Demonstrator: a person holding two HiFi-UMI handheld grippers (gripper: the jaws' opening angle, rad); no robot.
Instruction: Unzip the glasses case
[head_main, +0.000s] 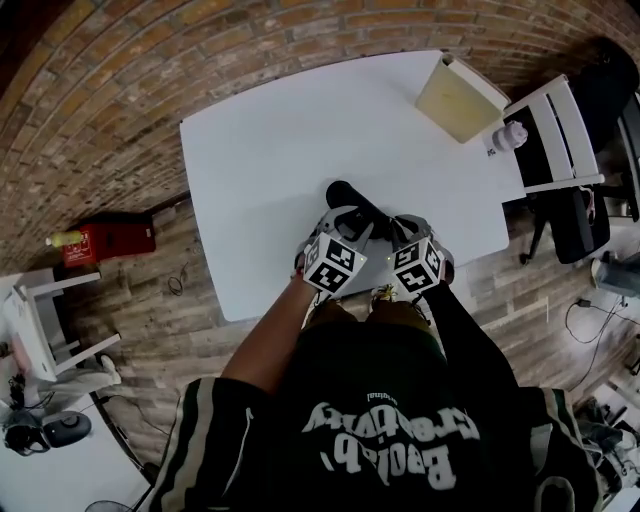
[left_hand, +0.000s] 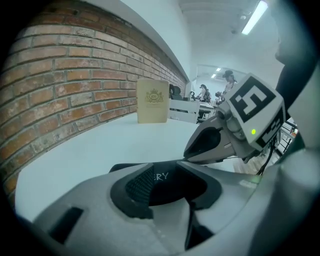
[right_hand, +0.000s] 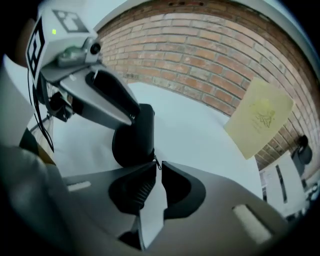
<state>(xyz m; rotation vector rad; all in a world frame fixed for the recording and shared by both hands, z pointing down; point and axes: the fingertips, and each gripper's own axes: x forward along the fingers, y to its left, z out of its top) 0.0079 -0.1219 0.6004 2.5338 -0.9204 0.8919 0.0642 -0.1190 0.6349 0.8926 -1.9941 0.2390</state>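
Fingers (left_hand: 139, 186) of the left gripper (left_hand: 167, 181) stand rather wide and clamp the near end of the glasses case (head_main: 350, 198) by its two long sides. The case lies on the white surface (head_main: 270, 150), close to the person's edge, with its far end pointing away. I judge it light, with a half-stiff shell, so it would slide on the smooth top if its body were not held like this. It is black, matt and oblong with rounded ends, and some pale letters show on it. To the right, the fingers (right_hand: 140, 187) of the right gripper (right_hand: 158, 170) are almost together and seem to nip the small zipper pull (right_hand: 157, 163) at their tips. This pull is the right place to take, but it is tiny and may slip out.
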